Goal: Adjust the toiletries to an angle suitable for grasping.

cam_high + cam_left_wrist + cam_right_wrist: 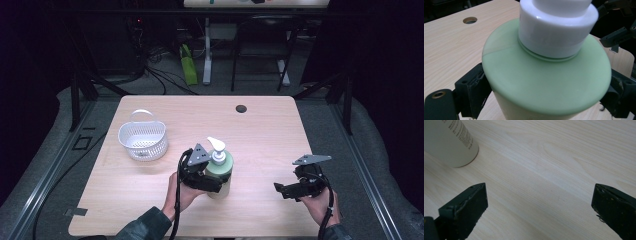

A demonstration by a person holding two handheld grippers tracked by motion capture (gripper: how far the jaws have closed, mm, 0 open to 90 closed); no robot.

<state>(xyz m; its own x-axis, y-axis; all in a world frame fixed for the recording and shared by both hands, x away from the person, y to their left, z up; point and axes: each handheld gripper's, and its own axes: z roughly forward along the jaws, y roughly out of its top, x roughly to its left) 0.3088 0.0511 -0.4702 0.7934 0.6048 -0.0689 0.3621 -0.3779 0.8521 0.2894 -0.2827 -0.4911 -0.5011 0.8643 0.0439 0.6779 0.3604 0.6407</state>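
My left gripper point(216, 184) clamps its fingers on the pump bottle point(220, 172); my right gripper point(281, 190), at three o'clock, gapes wide.

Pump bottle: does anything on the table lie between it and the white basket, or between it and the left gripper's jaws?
Nothing visible. The pump bottle sits directly between the left gripper's jaws, and bare table separates it from the white basket up-left in the high view.
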